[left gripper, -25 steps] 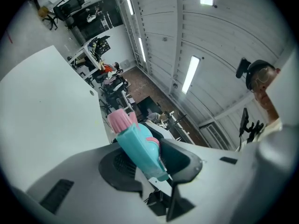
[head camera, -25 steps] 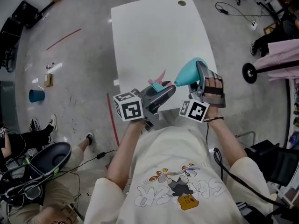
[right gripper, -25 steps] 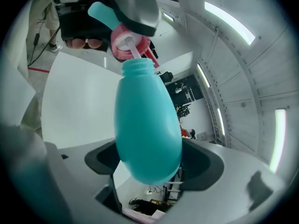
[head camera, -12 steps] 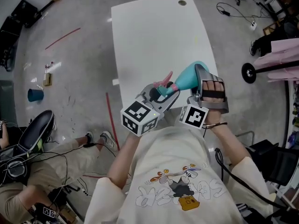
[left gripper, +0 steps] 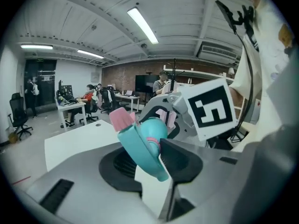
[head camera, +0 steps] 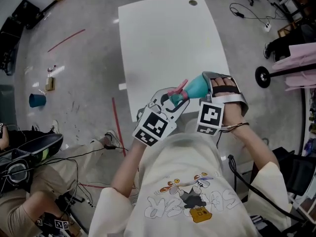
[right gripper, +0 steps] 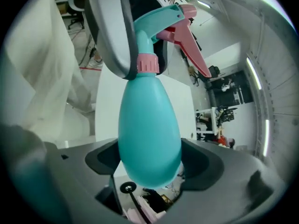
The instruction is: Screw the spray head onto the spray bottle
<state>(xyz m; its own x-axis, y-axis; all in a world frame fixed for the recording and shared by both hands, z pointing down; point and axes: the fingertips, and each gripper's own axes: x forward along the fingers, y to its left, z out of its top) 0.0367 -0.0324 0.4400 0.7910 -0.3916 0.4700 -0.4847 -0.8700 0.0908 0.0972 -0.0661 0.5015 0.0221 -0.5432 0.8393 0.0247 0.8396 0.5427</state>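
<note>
A teal spray bottle (head camera: 198,86) (right gripper: 149,129) is held in the air over the near edge of the white table (head camera: 168,38). My right gripper (head camera: 207,85) (right gripper: 149,163) is shut on its rounded body. The teal spray head (head camera: 177,94) (left gripper: 140,143) (right gripper: 156,20), with a pink trigger (right gripper: 187,45) and a pink collar (right gripper: 147,63), sits on the bottle's neck. My left gripper (head camera: 172,101) (left gripper: 152,164) is shut on the head, its jaws either side of it. The two grippers face each other close to the person's chest.
The table's bare top stretches away beyond the grippers, with a small hole (head camera: 192,3) at its far end. On the floor to the left are red tape lines (head camera: 66,41) and a blue cup (head camera: 38,100). A seated person (head camera: 34,191) and cables lie at lower left.
My left gripper has rolled with the spray head in it; its marker cube has swung round and the pink trigger now points up and to the right. Both hands have drawn slightly nearer the person.
</note>
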